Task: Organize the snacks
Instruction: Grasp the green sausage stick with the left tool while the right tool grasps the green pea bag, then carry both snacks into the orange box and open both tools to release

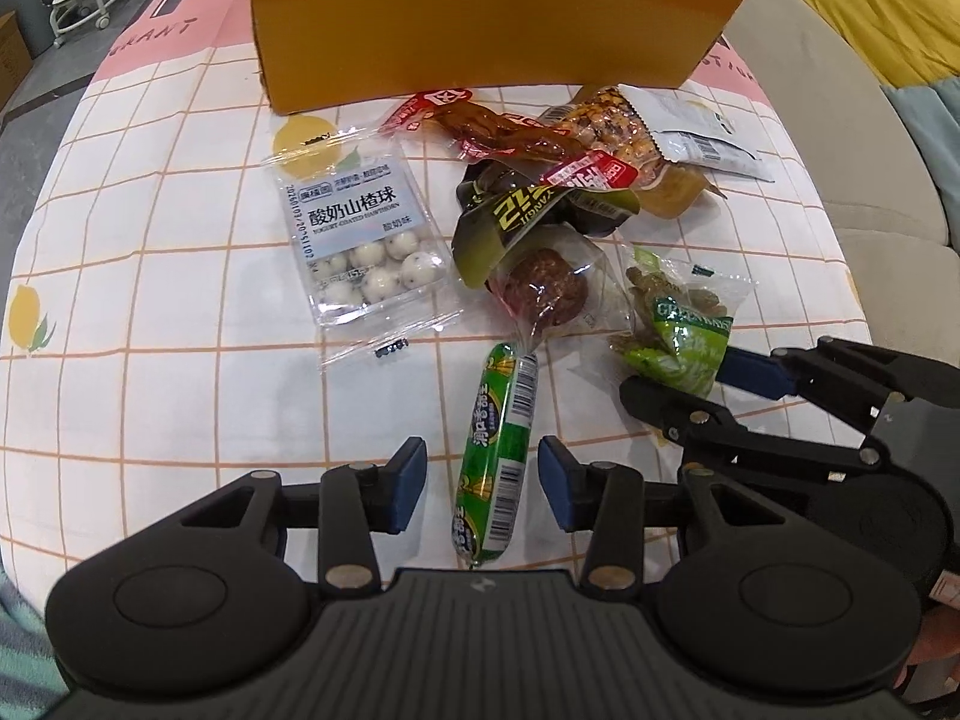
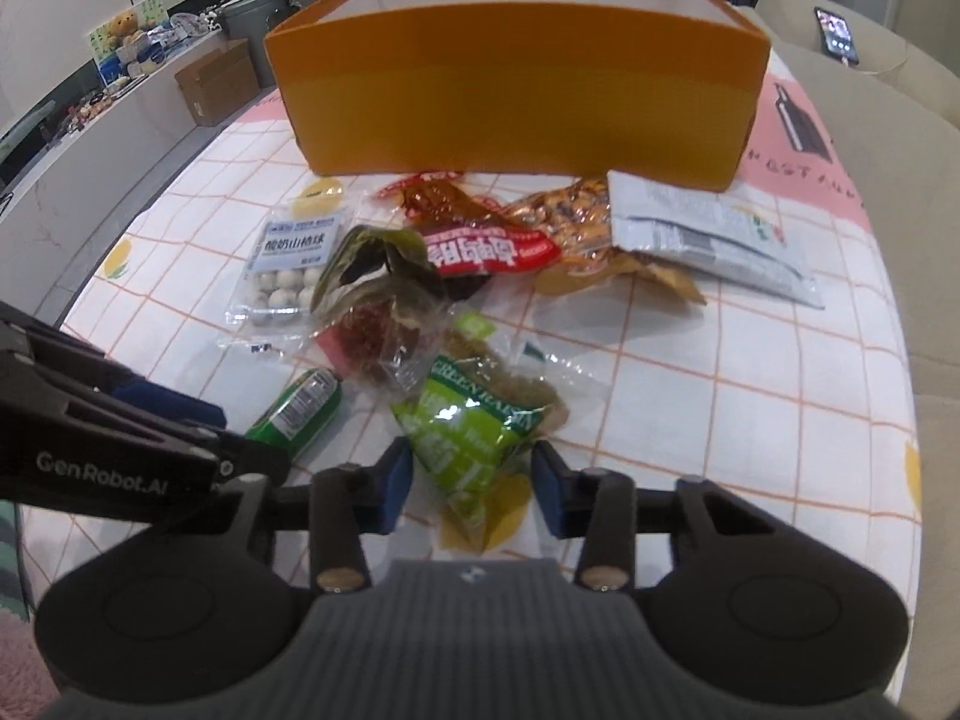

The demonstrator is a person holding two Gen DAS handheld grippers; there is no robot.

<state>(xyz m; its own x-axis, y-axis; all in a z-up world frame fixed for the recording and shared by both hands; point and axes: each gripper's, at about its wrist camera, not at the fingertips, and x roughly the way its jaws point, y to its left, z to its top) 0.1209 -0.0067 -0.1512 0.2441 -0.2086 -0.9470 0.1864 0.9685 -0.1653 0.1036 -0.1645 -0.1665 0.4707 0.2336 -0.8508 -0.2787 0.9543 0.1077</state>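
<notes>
Several snack packs lie on the checked tablecloth in front of an orange box [image 1: 480,18], which also shows in the right wrist view [image 2: 516,96]. My left gripper [image 1: 483,483] is open, with its pads on either side of a green sausage stick [image 1: 495,456] that lies on the cloth. My right gripper [image 2: 471,480] is open around the near end of a green raisin bag [image 2: 474,438]. That bag [image 1: 678,330] and the right gripper [image 1: 690,384] also show in the left wrist view. The sausage stick [image 2: 300,408] shows in the right wrist view too.
A clear bag of white yogurt balls [image 1: 360,240] lies at the left. A red-brown ball in clear wrap [image 1: 543,291], a dark green pack [image 1: 516,216], red meat packs [image 1: 498,126], a nut pack [image 1: 612,126] and a silver sachet [image 2: 708,240] lie near the box. A beige sofa [image 1: 870,192] borders the right.
</notes>
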